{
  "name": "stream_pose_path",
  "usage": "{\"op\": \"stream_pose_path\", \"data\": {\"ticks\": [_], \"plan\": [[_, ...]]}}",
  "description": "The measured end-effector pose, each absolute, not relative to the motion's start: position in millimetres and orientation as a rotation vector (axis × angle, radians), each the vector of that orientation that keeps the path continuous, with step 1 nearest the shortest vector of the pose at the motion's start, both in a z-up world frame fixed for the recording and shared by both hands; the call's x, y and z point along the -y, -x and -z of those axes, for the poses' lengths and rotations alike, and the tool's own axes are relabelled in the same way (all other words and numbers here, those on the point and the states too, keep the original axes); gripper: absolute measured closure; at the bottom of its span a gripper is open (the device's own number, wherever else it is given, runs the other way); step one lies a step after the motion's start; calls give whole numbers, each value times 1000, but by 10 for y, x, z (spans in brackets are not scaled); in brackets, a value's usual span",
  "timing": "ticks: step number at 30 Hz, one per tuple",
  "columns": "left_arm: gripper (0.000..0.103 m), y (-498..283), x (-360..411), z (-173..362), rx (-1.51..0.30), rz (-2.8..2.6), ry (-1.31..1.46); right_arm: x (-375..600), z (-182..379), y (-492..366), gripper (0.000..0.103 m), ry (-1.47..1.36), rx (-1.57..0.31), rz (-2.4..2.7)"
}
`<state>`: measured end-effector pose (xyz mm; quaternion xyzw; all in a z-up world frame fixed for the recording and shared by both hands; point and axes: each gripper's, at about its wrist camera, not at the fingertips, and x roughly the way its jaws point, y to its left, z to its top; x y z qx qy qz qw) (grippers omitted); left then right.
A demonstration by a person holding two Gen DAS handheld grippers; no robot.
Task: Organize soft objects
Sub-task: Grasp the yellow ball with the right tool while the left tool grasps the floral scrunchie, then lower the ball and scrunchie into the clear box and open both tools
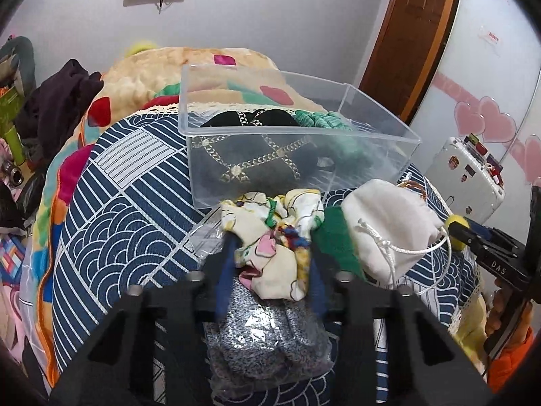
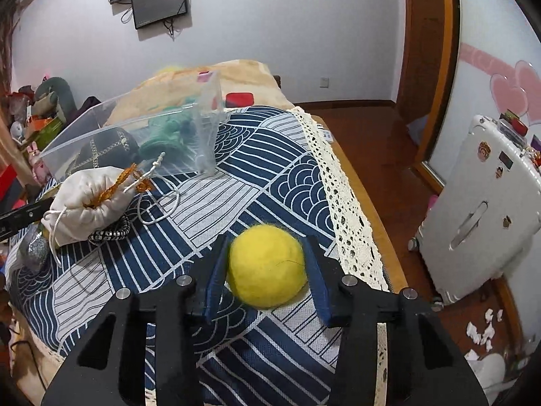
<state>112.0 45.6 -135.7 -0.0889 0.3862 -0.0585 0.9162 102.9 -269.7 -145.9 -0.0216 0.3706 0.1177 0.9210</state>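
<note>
My left gripper [image 1: 272, 240] is shut on a crumpled cream patterned cloth [image 1: 275, 237], held just in front of the clear plastic bin [image 1: 382, 125]. The bin holds a black chain-print item [image 1: 257, 159] and a green knit piece [image 1: 324, 120]. My right gripper [image 2: 267, 253] is shut on a yellow felt ball [image 2: 267, 267] above the blue patterned cloth; it also shows at the right of the left wrist view [image 1: 456, 231]. A white drawstring pouch [image 1: 389, 223] lies right of the cloth, and shows in the right wrist view [image 2: 88, 203].
A grey sparkly item in a plastic bag [image 1: 263, 341] lies under my left gripper. A green cloth [image 1: 338, 237] lies beside the pouch. An orange scrunchie [image 2: 115, 186] and a black-and-white band [image 2: 111, 233] lie by the pouch. A white suitcase [image 2: 480, 209] stands right of the bed.
</note>
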Motion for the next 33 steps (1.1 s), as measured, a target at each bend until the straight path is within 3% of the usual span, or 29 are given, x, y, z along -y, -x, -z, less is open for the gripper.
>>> {"op": "stream_pose_path", "data": {"ticks": [5, 23, 33], "plan": [[86, -1065, -498, 1320, -784, 134, 203, 2663, 1384, -1015, 64, 33, -743, -268], [86, -951, -403, 595, -585, 152, 168, 2187, 692, -1067, 64, -3, -536, -408], [86, -1378, -375, 586, -586, 167, 195, 1878, 552, -1344, 64, -13, -486, -459]]}}
